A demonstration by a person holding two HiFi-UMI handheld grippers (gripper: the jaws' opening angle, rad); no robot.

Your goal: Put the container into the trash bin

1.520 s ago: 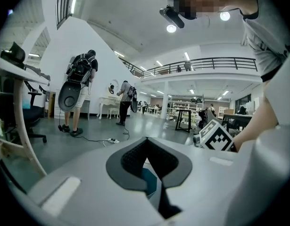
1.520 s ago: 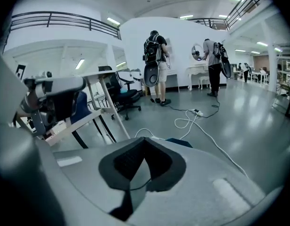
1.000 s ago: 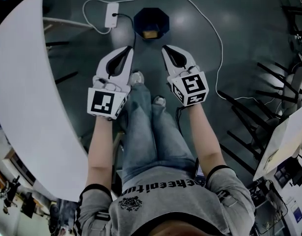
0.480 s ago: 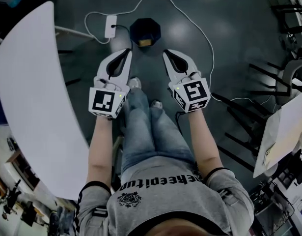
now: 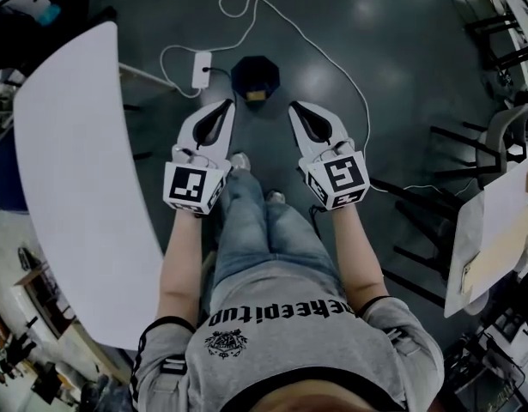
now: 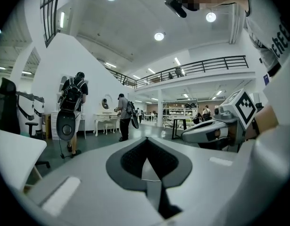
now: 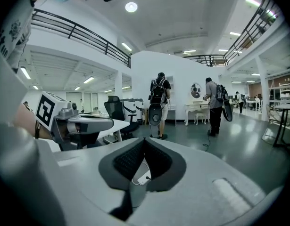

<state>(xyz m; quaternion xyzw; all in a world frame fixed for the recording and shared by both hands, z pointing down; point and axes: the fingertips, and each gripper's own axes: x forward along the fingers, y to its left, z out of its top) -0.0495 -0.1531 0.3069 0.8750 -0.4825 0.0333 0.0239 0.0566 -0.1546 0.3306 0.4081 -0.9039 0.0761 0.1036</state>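
Observation:
A dark blue octagonal trash bin stands on the floor ahead of the person's feet. A tan container lies inside it. My left gripper and right gripper are held side by side above the floor, on the near side of the bin, both pointing toward it. Each is shut with nothing between its jaws. In the left gripper view the left gripper looks level across the hall, with the right gripper beside it. In the right gripper view the right gripper is likewise shut and holds nothing.
A white curved table runs along the left. A white power strip and its cable lie on the floor by the bin. Chairs and a desk with papers stand at the right. People with backpacks stand farther off.
Both grippers have risen together, still shut and holding nothing. The floor and bin look farther below, and the bin with the container has not moved.

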